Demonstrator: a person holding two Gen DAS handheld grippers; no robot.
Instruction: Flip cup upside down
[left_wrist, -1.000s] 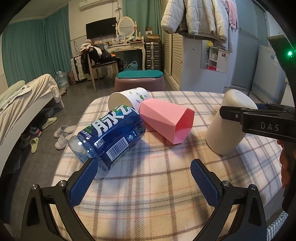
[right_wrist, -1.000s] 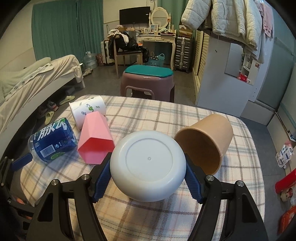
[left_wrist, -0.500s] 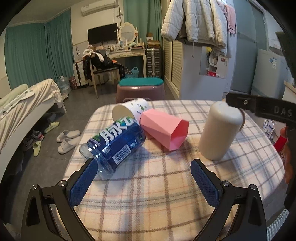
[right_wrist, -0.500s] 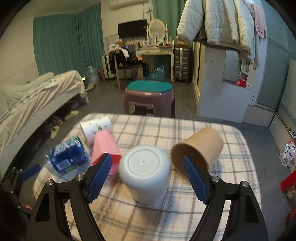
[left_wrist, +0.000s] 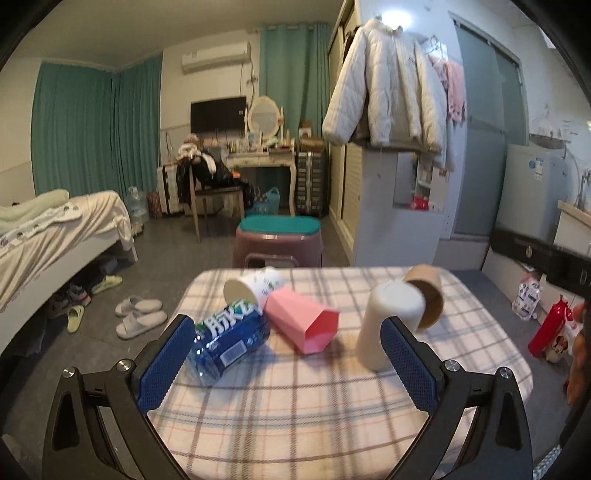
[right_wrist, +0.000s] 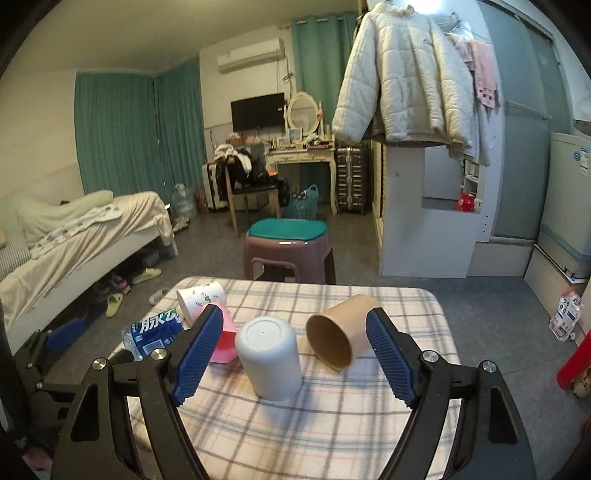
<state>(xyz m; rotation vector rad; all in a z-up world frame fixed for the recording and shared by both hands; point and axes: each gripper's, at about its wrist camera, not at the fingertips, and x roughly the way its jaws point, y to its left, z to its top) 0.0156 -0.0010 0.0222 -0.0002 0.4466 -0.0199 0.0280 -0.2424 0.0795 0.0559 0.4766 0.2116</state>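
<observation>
- Compared with one second ago, my right gripper (right_wrist: 293, 352) is no longer pinching the white cup (right_wrist: 269, 357); it is now pulled back from it, with its blue pads spread wide and nothing between them.
- My left gripper (left_wrist: 288, 363) is also standing spread apart, and it is holding nothing.
- I am seeing the white cup standing upside down on the checked tablecloth (right_wrist: 332, 417), its closed bottom facing up, free of both grippers.
- Just to the right of it, the brown cup (right_wrist: 341, 336) is lying on its side, with the open mouth turned toward me; from the left view the two seem to be touching, but the picture is a bit blurred there.
- To the left, the pink cup (left_wrist: 303, 325) is lying on its side, and beside it the blue bottle (left_wrist: 229, 341) is lying too.
- Behind these two, a white paper cup with green print (left_wrist: 255, 290) is lying near the far edge of the table.
</observation>
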